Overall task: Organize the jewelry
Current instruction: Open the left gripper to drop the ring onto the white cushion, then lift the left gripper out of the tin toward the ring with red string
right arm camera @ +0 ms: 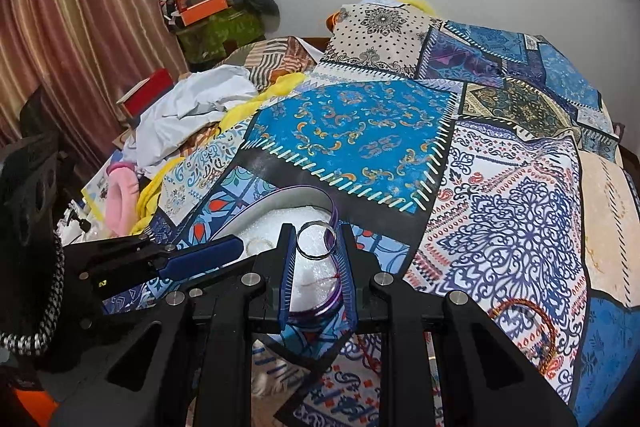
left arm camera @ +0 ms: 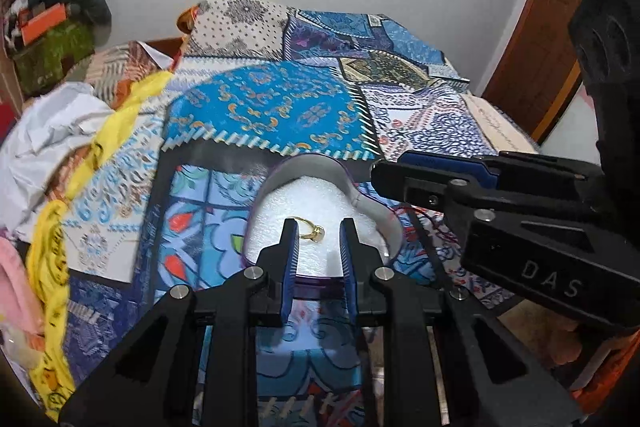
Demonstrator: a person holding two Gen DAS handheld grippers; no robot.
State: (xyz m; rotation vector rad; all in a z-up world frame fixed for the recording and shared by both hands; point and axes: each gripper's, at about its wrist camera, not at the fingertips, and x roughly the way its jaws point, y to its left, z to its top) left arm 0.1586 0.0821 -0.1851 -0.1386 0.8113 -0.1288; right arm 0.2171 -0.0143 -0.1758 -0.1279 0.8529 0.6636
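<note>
Over one heart-shaped box (one gold ring inside), right gripper grips one silver ring, left gripper empty.

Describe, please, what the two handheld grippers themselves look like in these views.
Both grippers, left and right, are black angular plastic frames with triangular cut-outs and round silver pivot screws. Their jaws are slim black fingers lined with blue ribbed pads. The right one's body carries white raised letters "DAS". A black-and-white braided cable hangs by the left one.

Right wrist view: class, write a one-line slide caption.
Right gripper holds a silver ring above a foam-lined heart-shaped box on a patchwork bedspread.
</note>
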